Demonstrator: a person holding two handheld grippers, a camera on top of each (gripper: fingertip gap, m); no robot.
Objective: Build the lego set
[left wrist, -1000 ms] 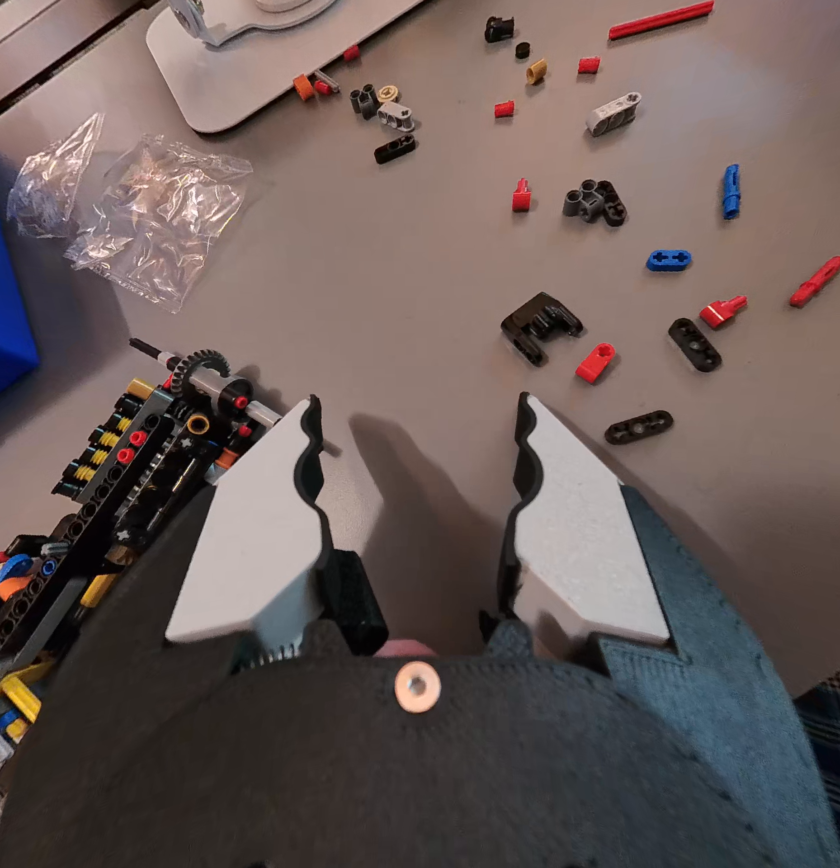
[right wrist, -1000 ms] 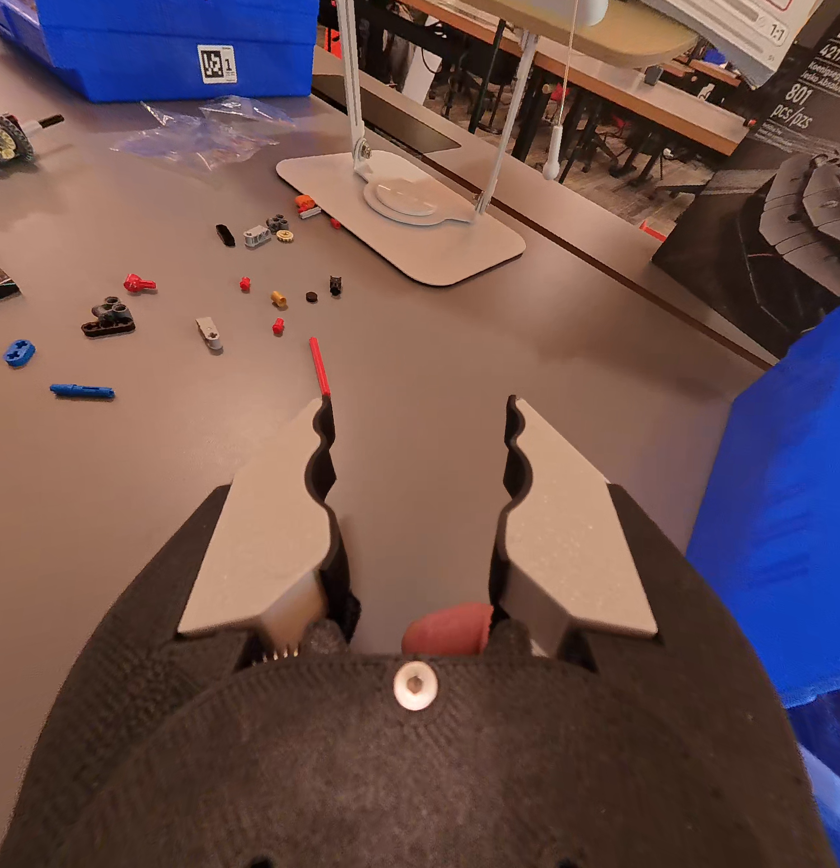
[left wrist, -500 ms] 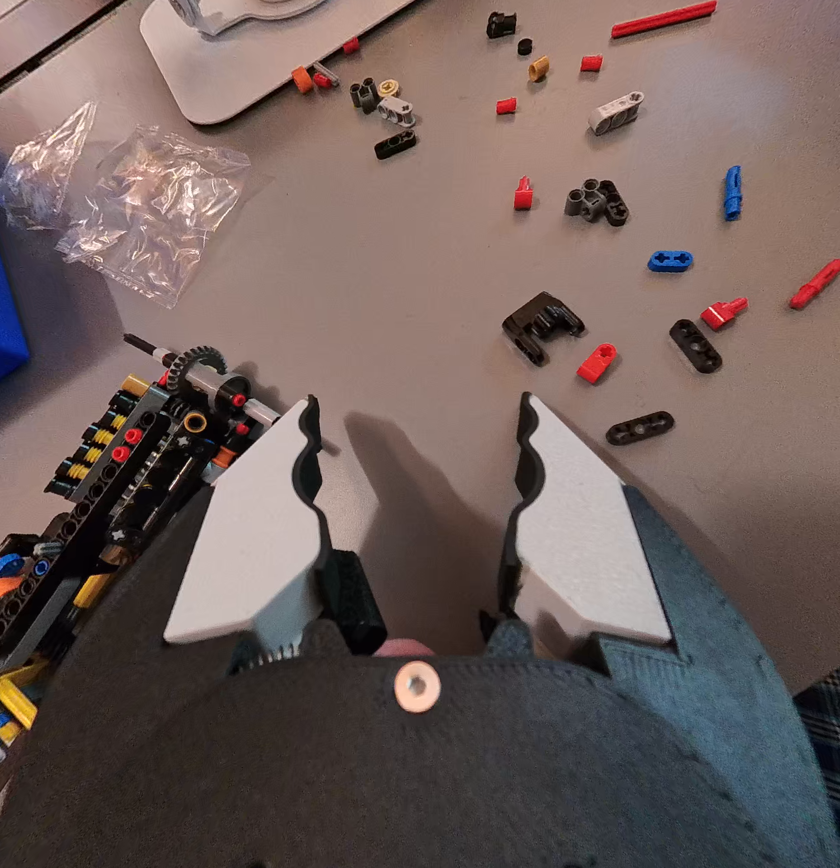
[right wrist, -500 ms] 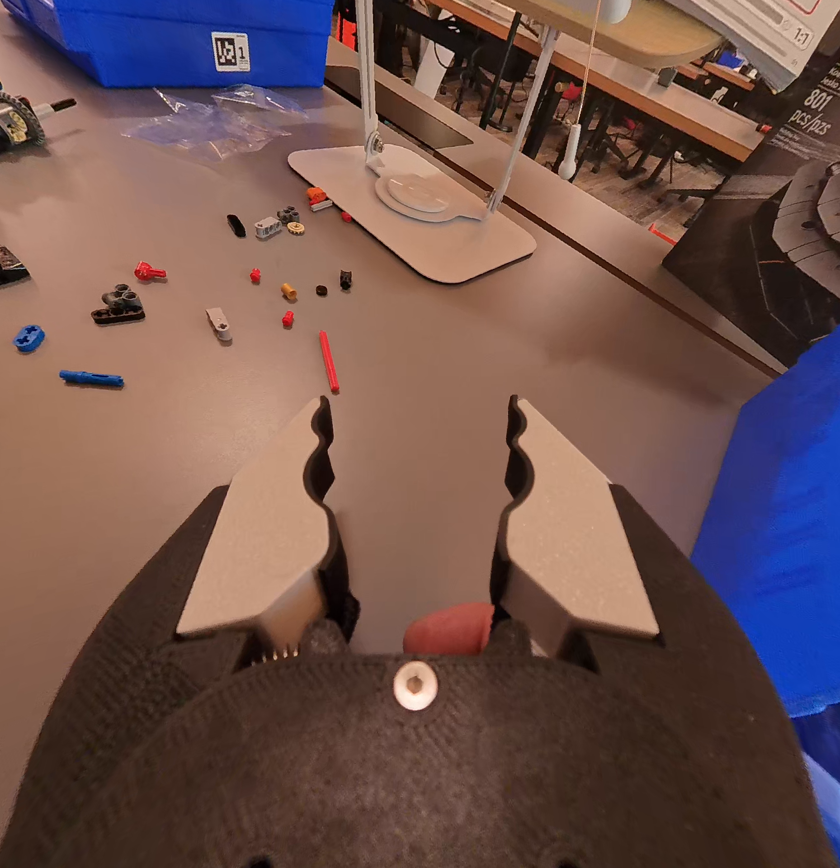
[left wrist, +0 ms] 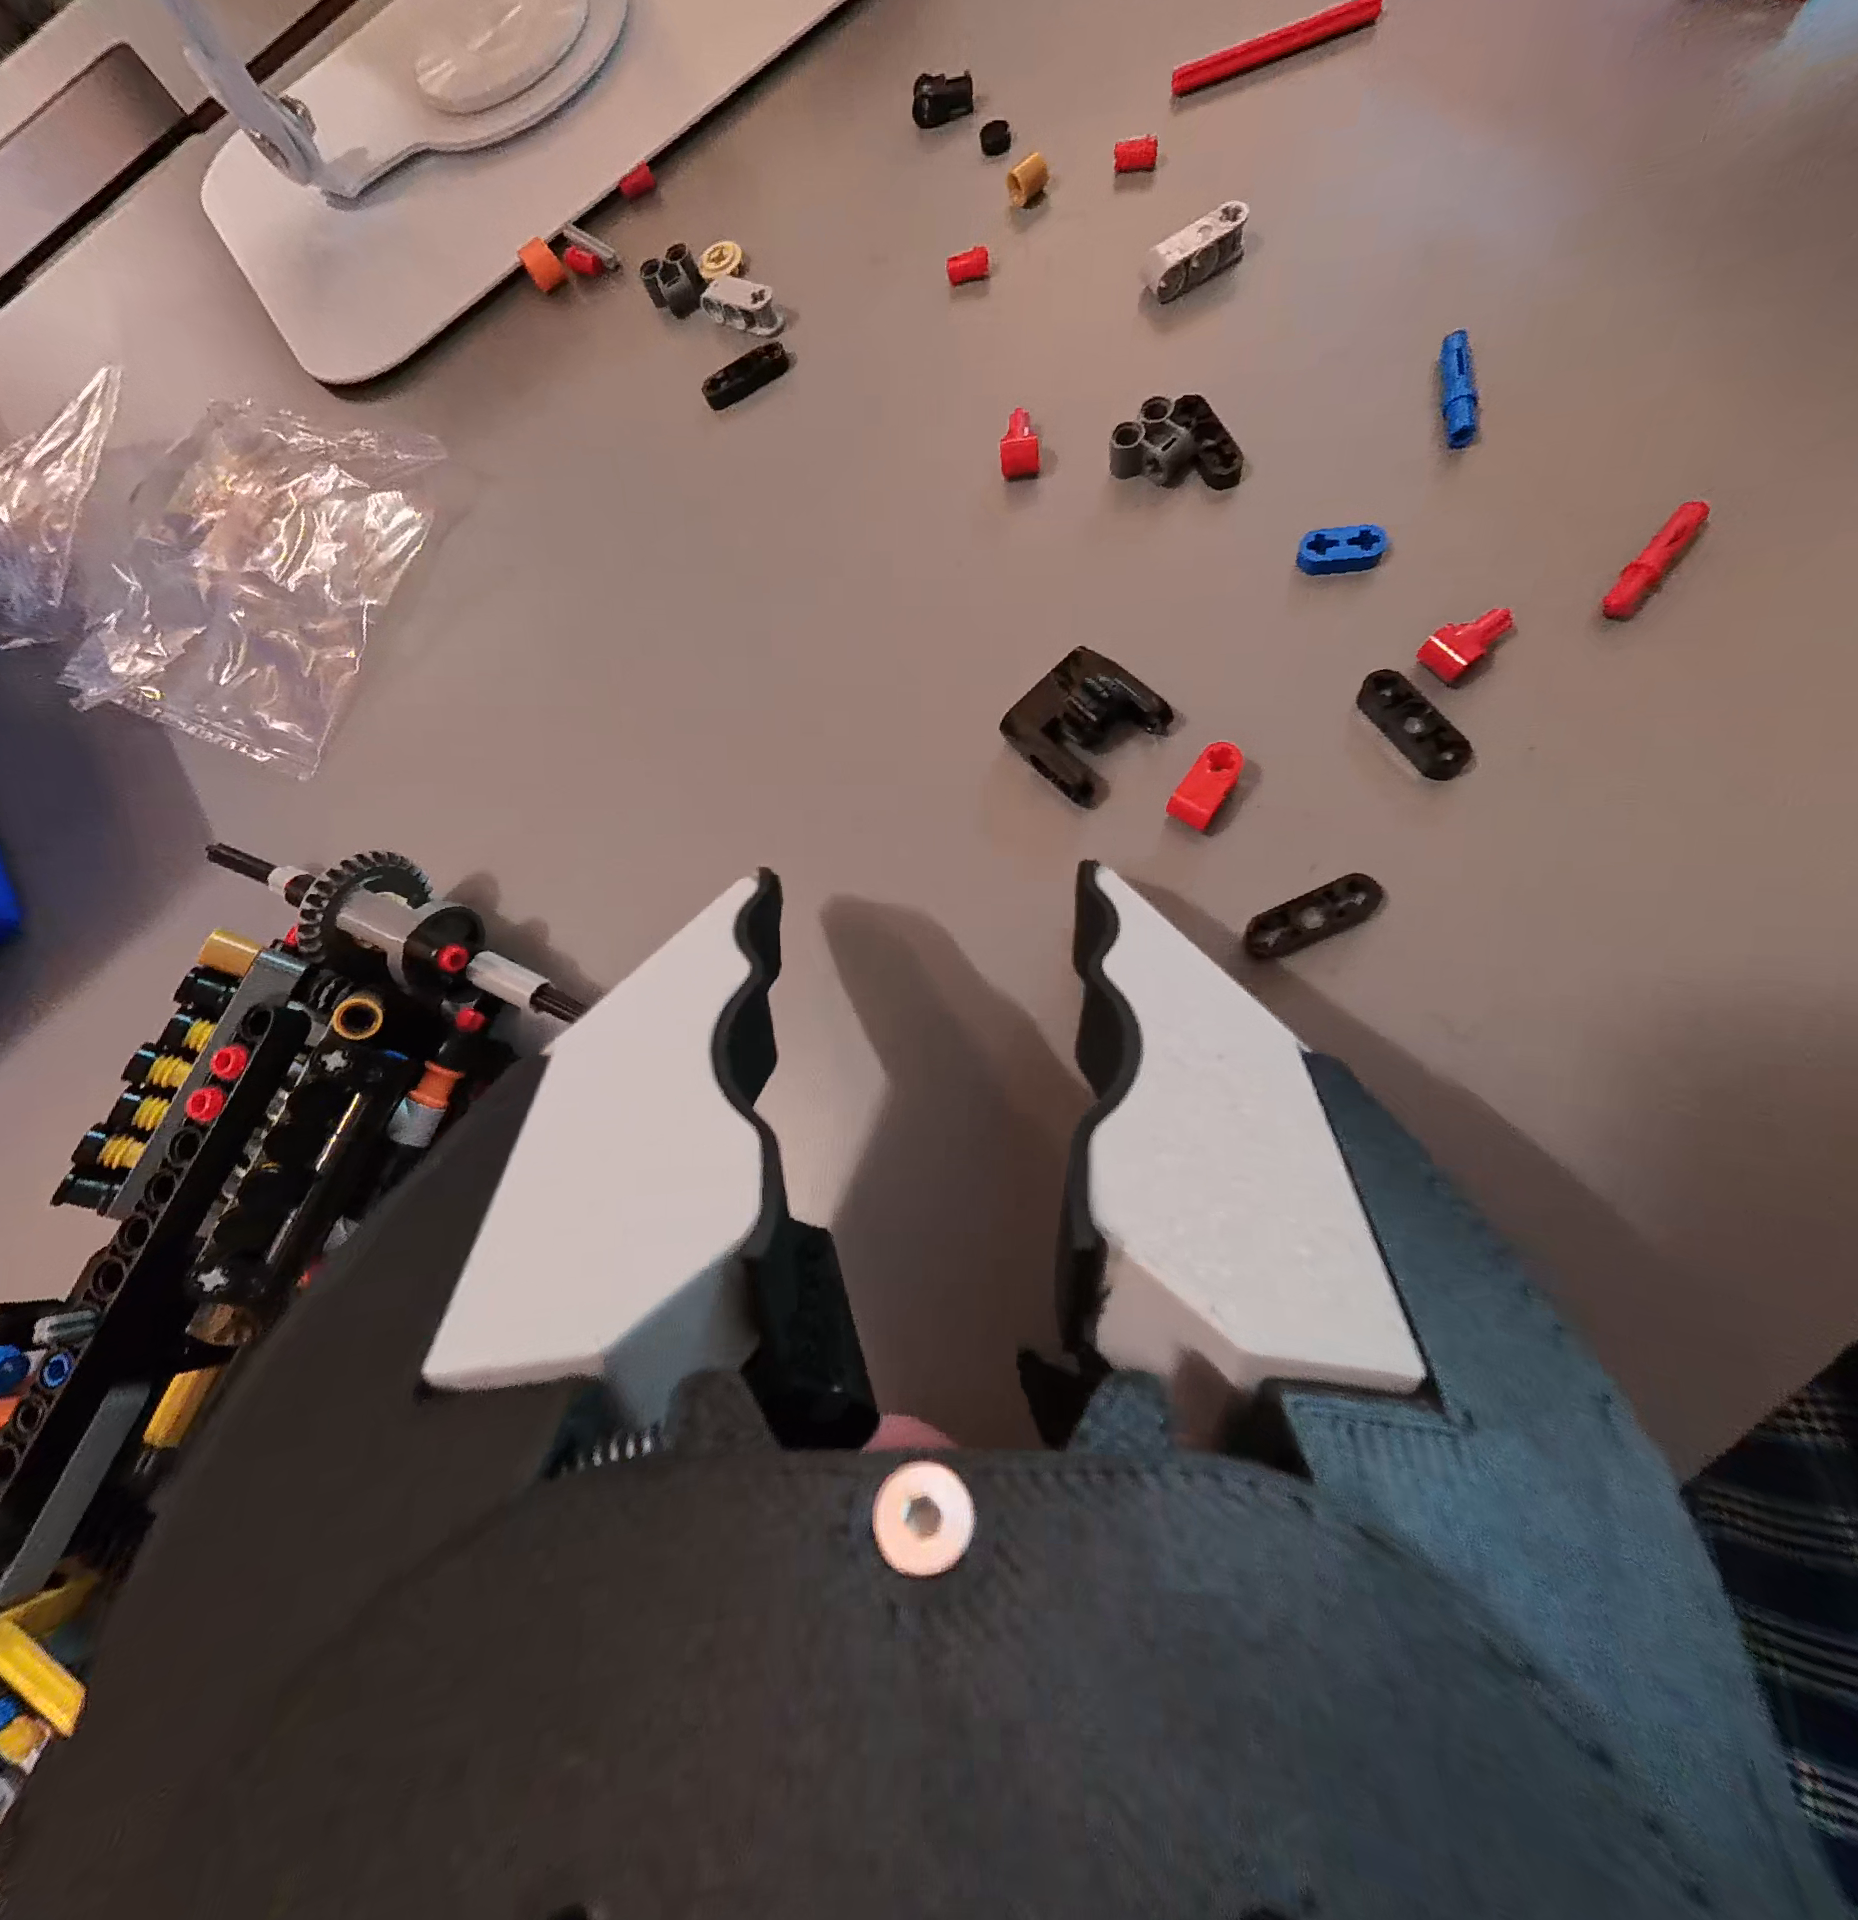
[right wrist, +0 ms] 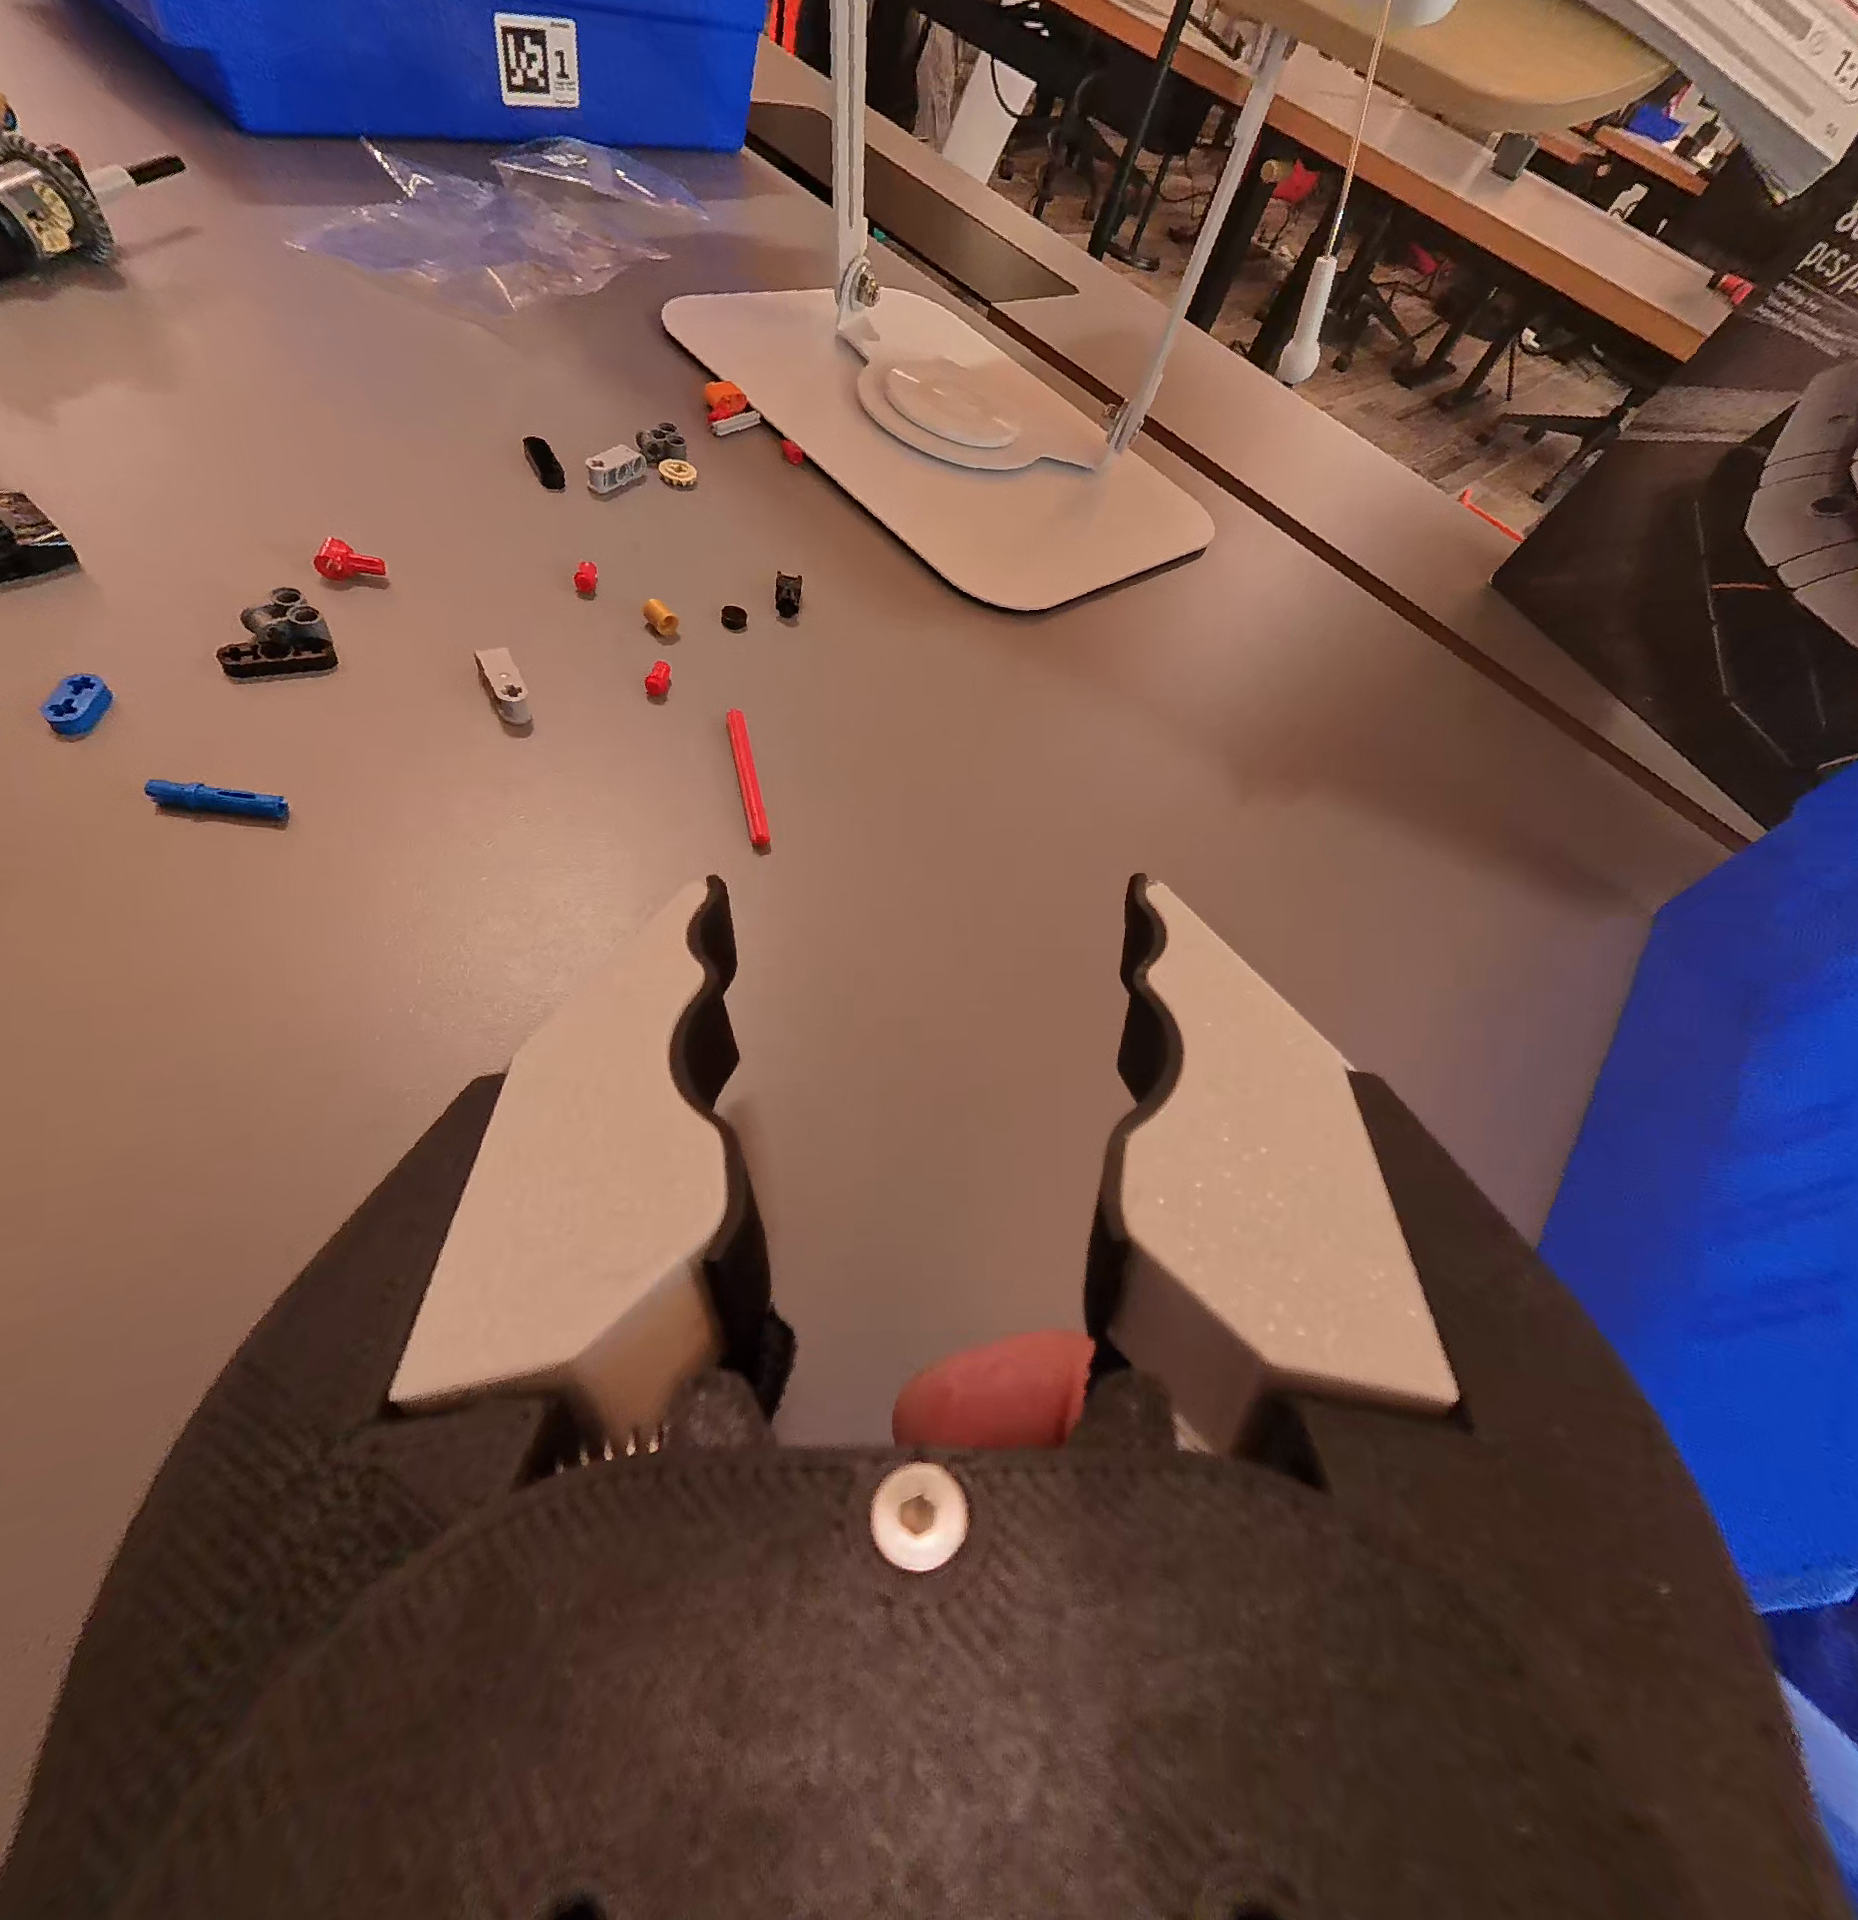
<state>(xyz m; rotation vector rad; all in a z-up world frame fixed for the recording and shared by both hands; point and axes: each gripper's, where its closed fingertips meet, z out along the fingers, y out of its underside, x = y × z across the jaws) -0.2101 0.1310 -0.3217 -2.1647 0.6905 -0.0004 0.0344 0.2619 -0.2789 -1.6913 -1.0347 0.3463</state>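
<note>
Lego assembly, partly built, lies just left of your left gripper, whose jaws are spread and empty above the grey table. Your right gripper is likewise spread and empty; a red axle lies just beyond it, loose pieces farther left.

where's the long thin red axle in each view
Left wrist view: the long thin red axle lies at the top edge, right of centre, far ahead of the claw.
Right wrist view: the same axle lies just ahead of the claw's left fingertip.
Shared landmark: the white lamp base.
</note>
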